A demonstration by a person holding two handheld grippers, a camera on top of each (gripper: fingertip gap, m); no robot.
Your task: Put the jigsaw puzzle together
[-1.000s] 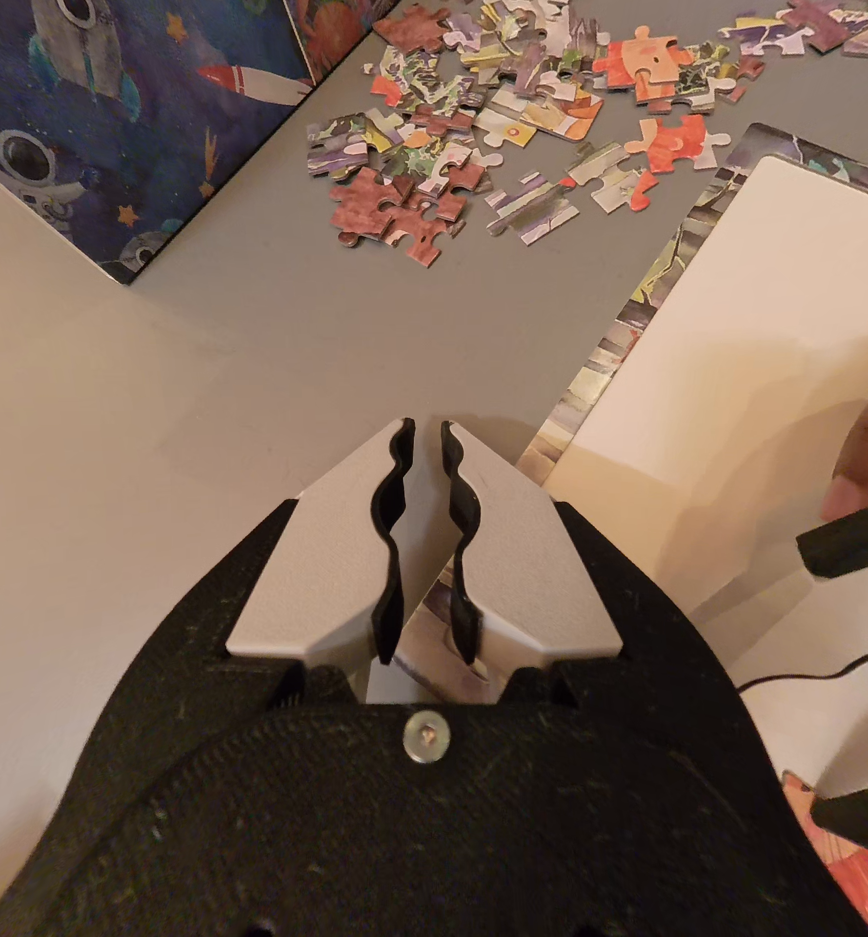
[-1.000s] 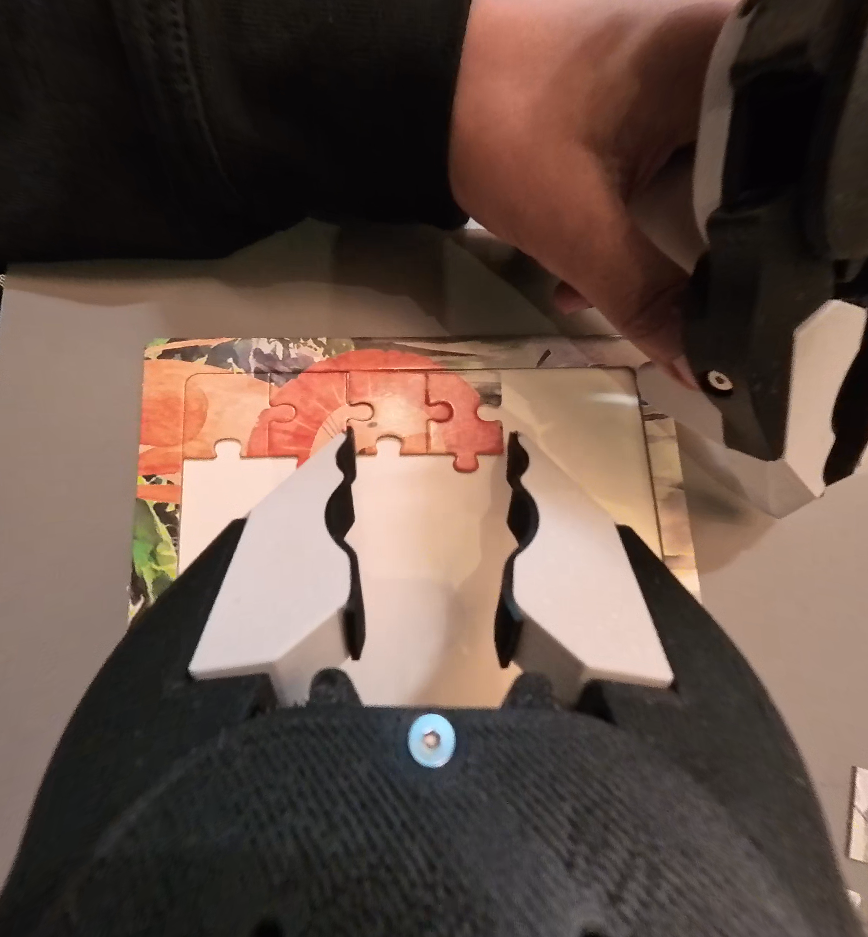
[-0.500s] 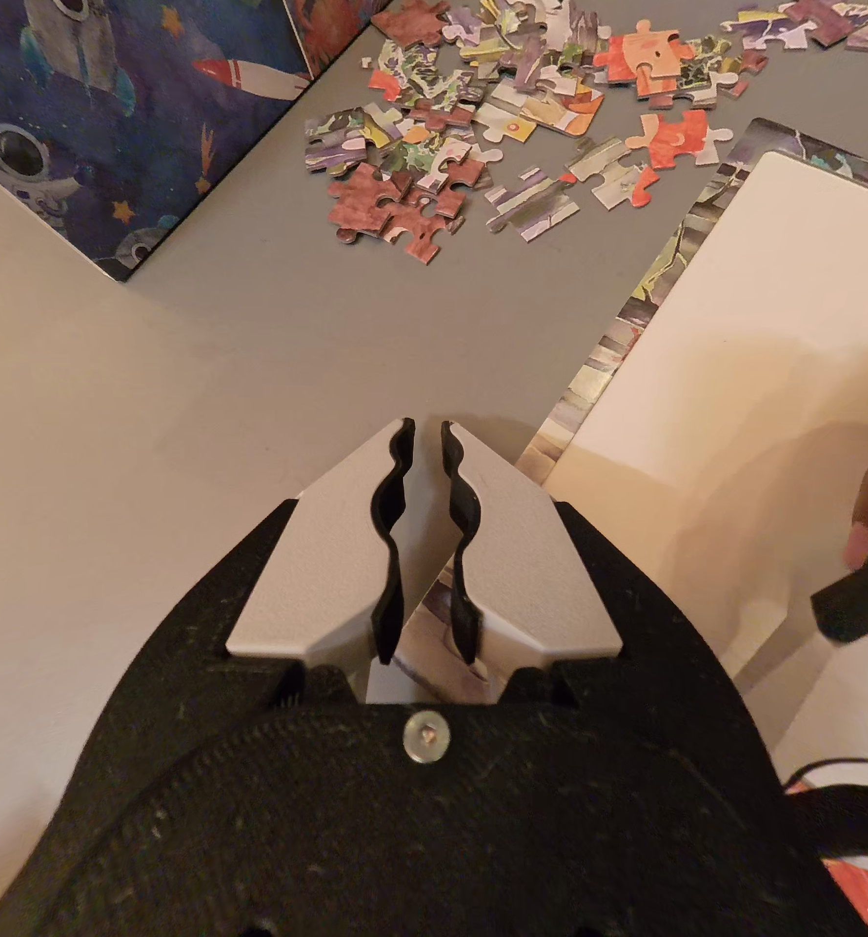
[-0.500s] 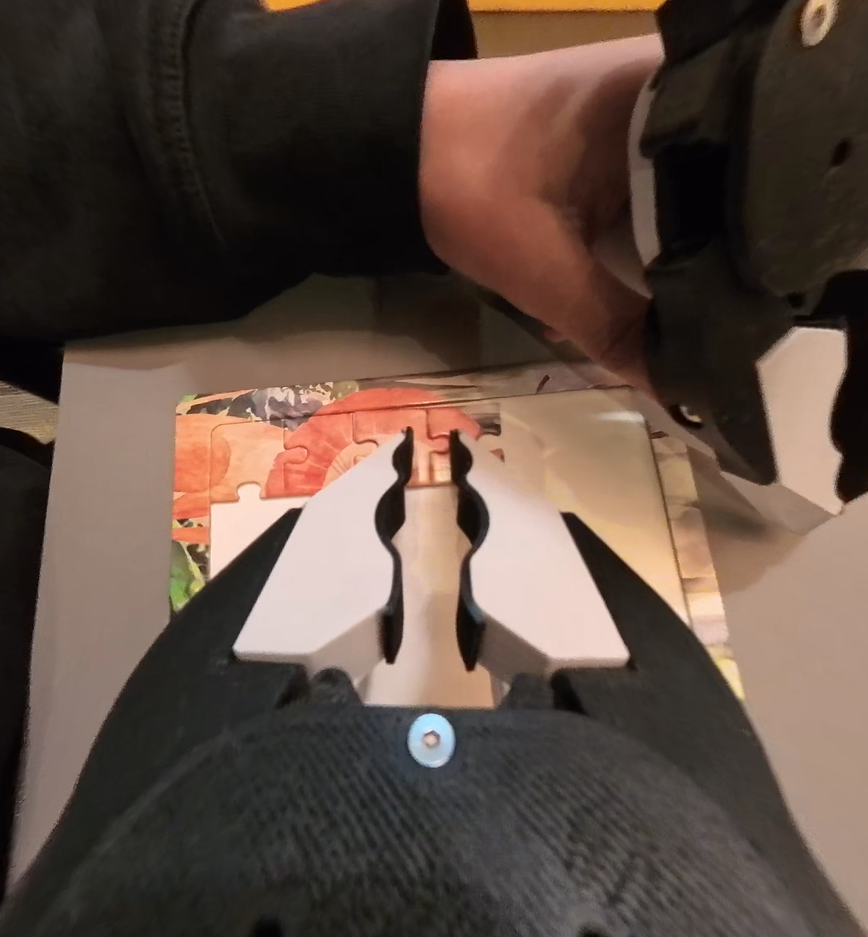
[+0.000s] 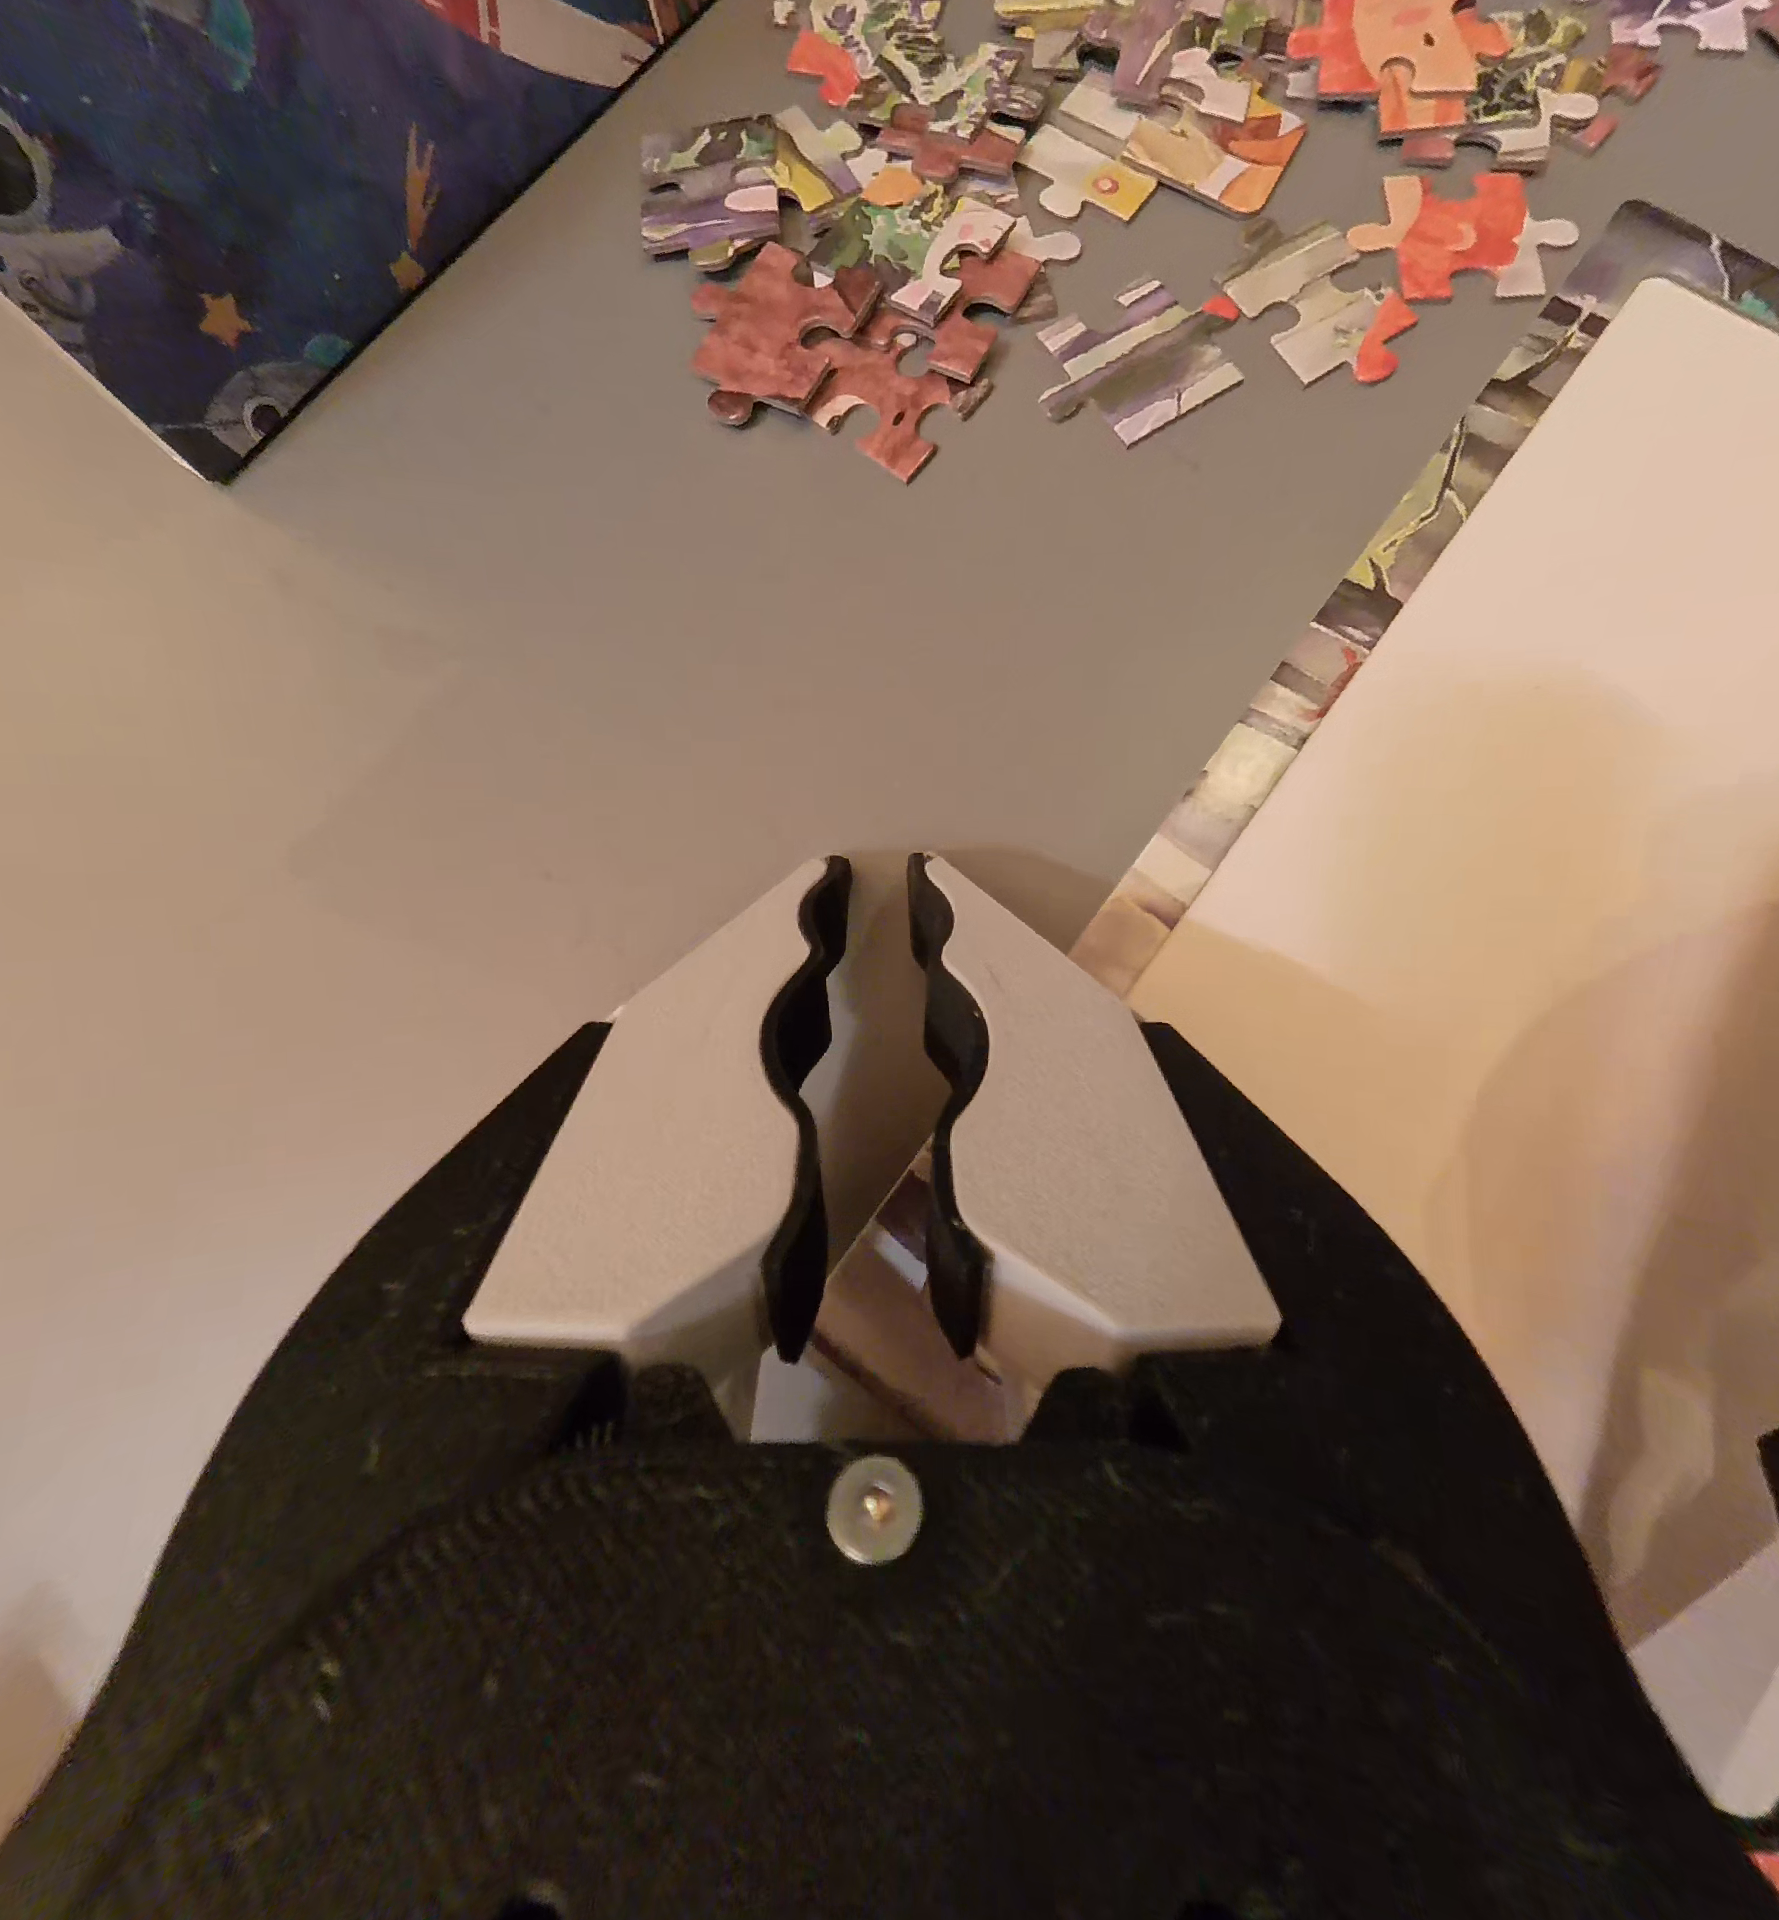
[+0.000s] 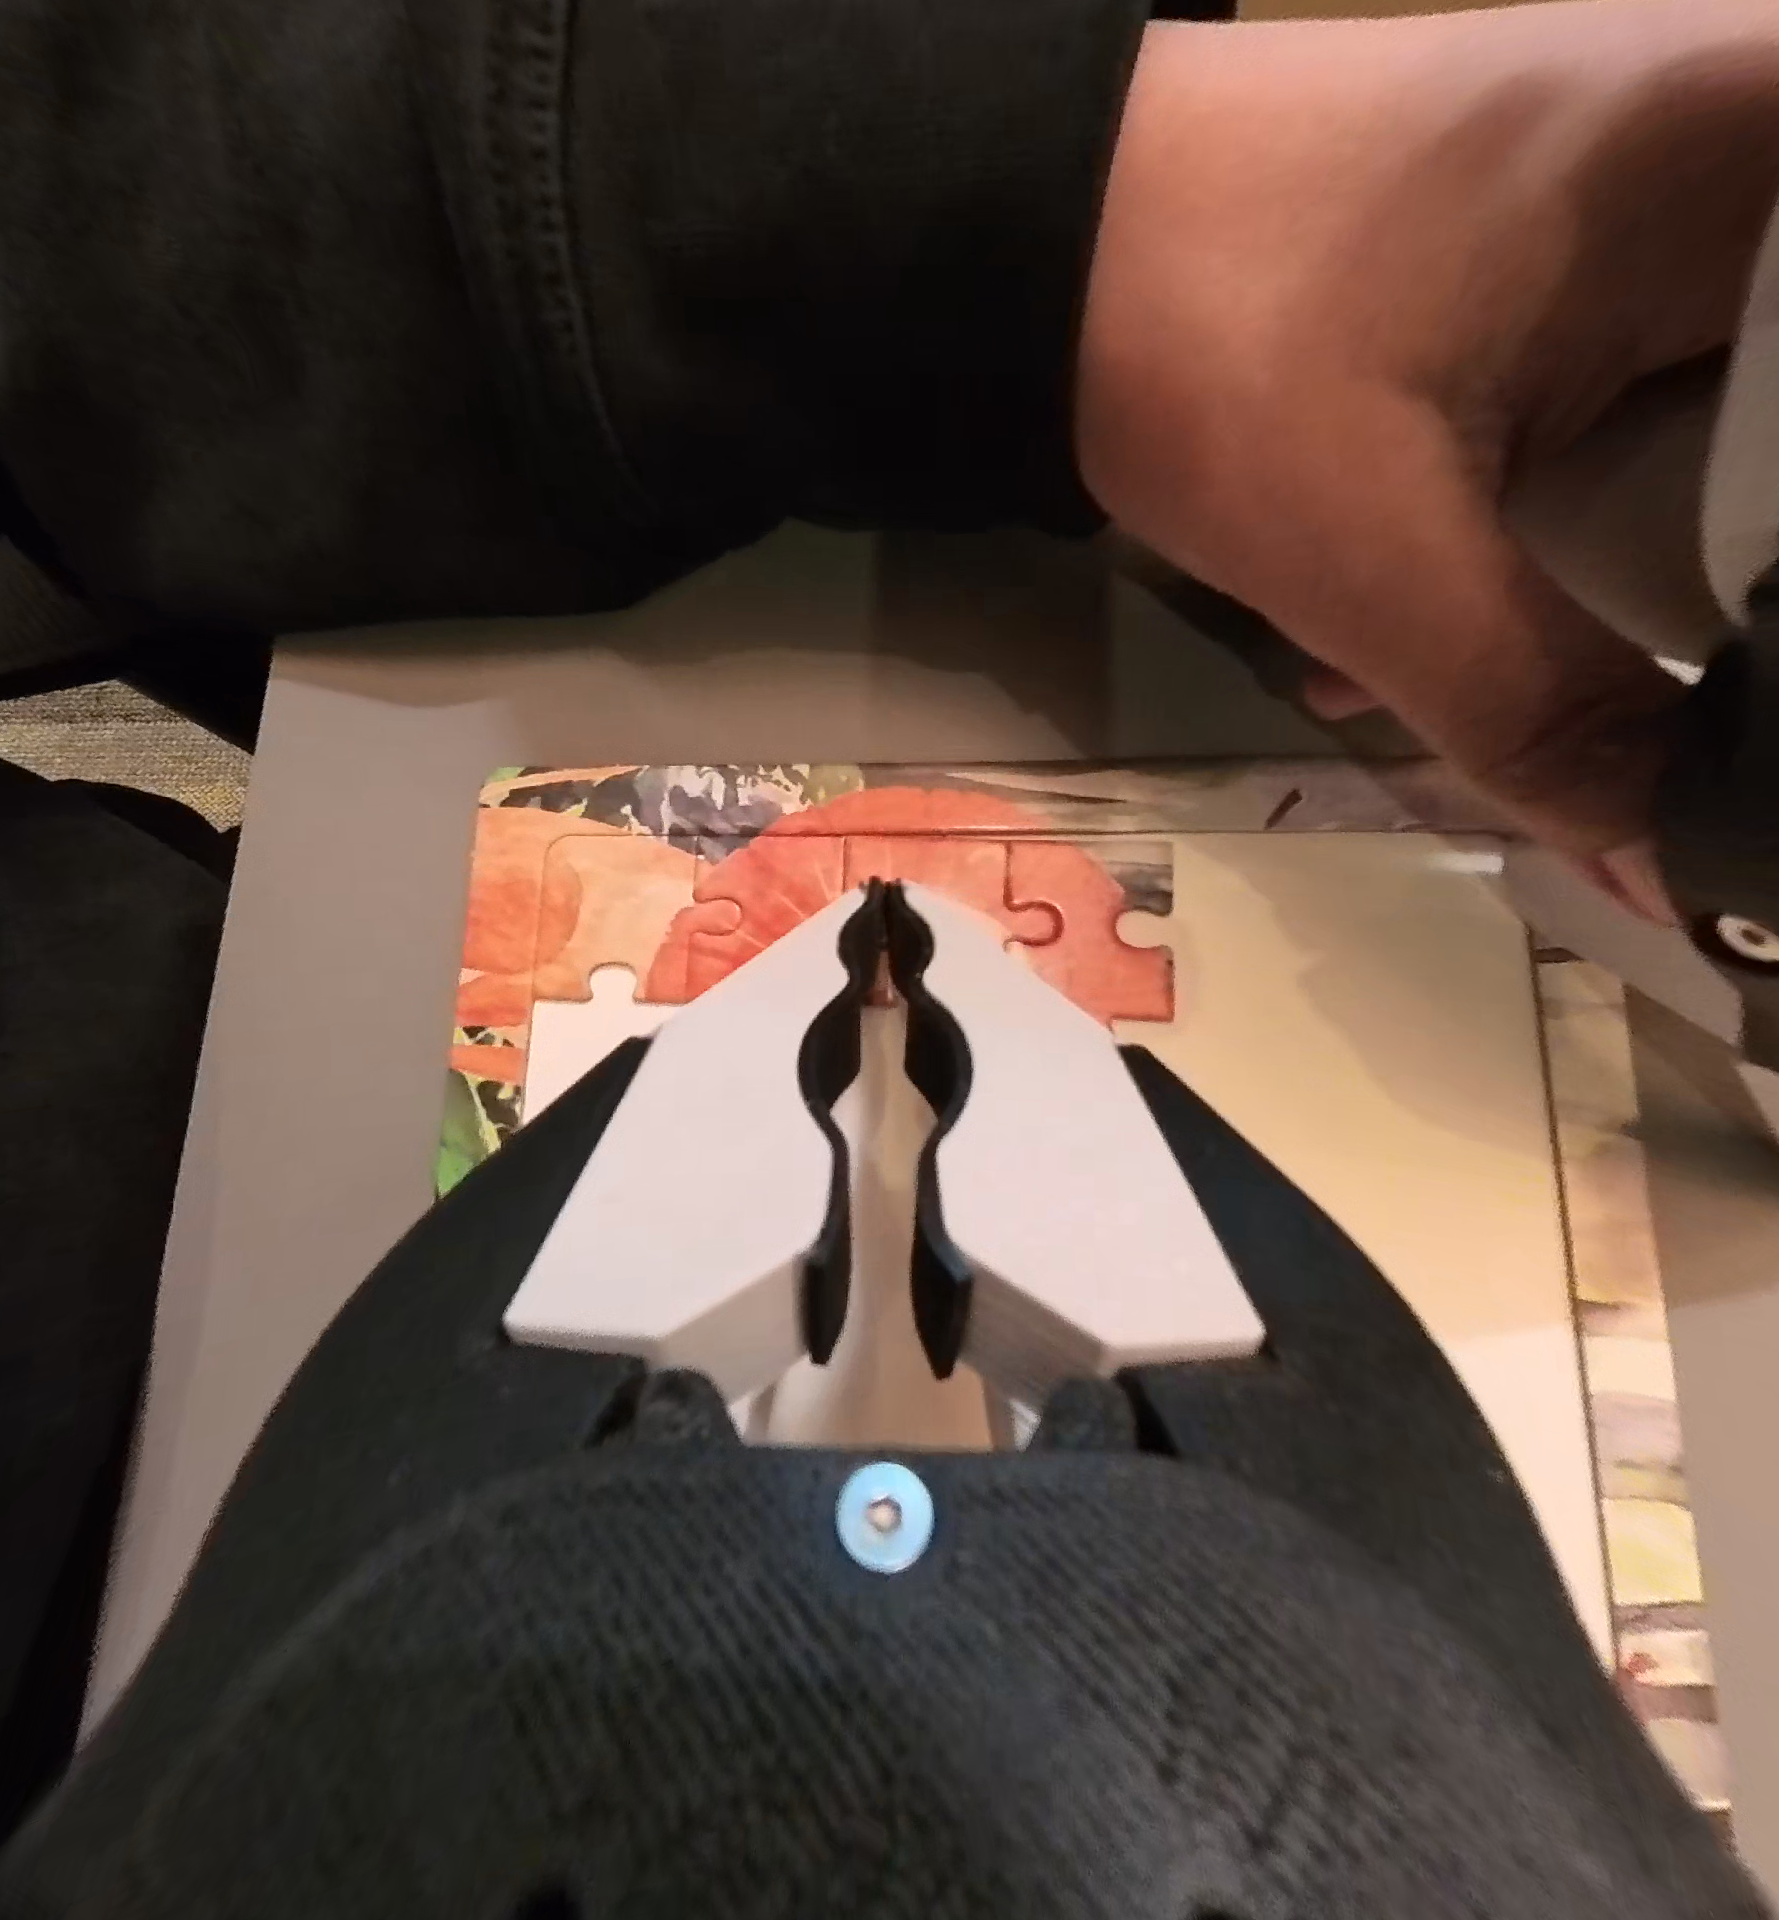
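Left tongs (image 5: pixel 877 873) narrowly parted, empty, over the puzzle tray's (image 5: pixel 1269 727) corner. Right tongs (image 6: pixel 885 894) closed tip to tip, empty, above the joined orange pieces (image 6: pixel 1051 914) in the tray. Loose pieces (image 5: pixel 968 239) lie far on the table (image 5: pixel 656 644).

You are at a home-like play table (image 5: pixel 656 644): loose puzzle pieces (image 5: pixel 968 239), space-themed box (image 5: pixel 189 208) at its far-left corner.

Your puzzle tray (image 6: pixel 1217 1195) lies flat near you, a cream board with a painted border. Four orange pieces (image 6: pixel 926 894) are already locked together in a row along its far edge in the right wrist view. The loose pieces (image 5: pixel 978 239) lie scattered on the grey table far ahead in the left wrist view, some overlapping, just beyond the tray's corner.
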